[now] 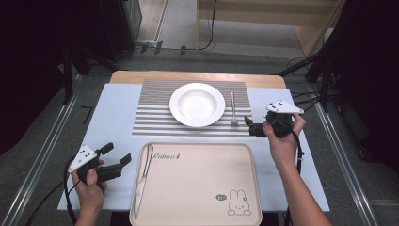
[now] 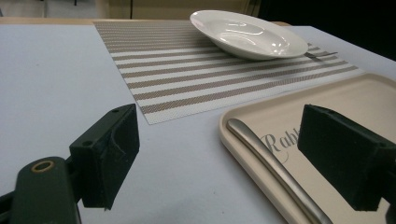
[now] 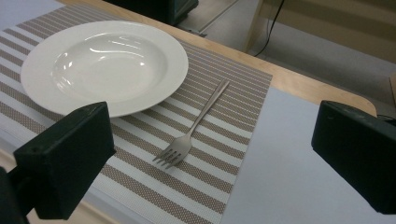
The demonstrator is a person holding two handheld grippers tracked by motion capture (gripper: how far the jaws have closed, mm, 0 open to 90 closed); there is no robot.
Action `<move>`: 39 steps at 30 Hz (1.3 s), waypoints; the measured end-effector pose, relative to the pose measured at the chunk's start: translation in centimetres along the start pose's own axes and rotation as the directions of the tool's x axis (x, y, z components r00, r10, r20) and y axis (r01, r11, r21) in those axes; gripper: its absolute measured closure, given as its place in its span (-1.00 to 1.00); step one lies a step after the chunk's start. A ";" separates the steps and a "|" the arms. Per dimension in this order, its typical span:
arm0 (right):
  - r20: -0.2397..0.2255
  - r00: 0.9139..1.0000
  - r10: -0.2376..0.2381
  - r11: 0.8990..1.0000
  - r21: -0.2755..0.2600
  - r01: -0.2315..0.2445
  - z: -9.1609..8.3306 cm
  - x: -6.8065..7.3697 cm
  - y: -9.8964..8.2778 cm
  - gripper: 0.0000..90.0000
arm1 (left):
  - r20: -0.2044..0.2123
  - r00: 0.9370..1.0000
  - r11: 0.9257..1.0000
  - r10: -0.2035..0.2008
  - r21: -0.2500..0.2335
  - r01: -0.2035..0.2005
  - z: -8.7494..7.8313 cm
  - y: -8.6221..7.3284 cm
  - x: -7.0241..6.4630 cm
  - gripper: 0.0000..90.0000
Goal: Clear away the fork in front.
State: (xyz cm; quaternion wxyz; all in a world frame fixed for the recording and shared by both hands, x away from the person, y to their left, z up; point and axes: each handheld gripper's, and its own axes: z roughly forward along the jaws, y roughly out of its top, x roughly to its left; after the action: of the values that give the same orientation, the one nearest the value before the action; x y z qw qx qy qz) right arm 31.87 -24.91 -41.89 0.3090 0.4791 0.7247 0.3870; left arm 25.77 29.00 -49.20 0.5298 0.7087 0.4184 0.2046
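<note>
Left claw (image 1: 116, 155) wide apart beside knife (image 1: 142, 181), right claw (image 1: 250, 125) apart, empty, near fork (image 1: 233, 109)

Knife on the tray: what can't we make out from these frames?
- Knife: the high view is too coarse to show its blade edge.
- Knife handle: in the left gripper view the bottom edge cuts off its lower part, so the blade is unseen.
- Tray: lettering half hidden behind the left gripper's jaw.
- Tray: near rim cut off by the bottom edge.
</note>
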 end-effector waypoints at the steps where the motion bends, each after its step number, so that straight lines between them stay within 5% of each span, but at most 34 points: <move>1: 0.002 1.000 0.001 1.000 0.009 -0.001 0.5 0.1 0.4 -1.00 | 0.000 1.000 1.000 0.000 -0.001 0.000 0.0 0.0 0.0 -0.71; 23: 0.020 0.999 0.037 0.988 0.152 -0.039 6.7 0.1 2.9 -1.00 | -0.004 1.000 1.000 0.008 0.003 -0.008 0.0 0.0 0.0 -0.71; 39: 0.045 0.996 0.072 0.964 0.253 -0.081 10.7 -0.8 3.7 -1.00 | -0.005 1.000 1.000 0.003 -0.002 -0.003 -0.1 0.0 0.0 -0.71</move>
State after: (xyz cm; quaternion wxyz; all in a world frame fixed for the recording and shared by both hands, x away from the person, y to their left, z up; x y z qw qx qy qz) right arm 42.56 -21.92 -44.14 0.2425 0.5493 0.7437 0.2937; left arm 25.69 29.06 -49.19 0.5291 0.7084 0.4184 0.2077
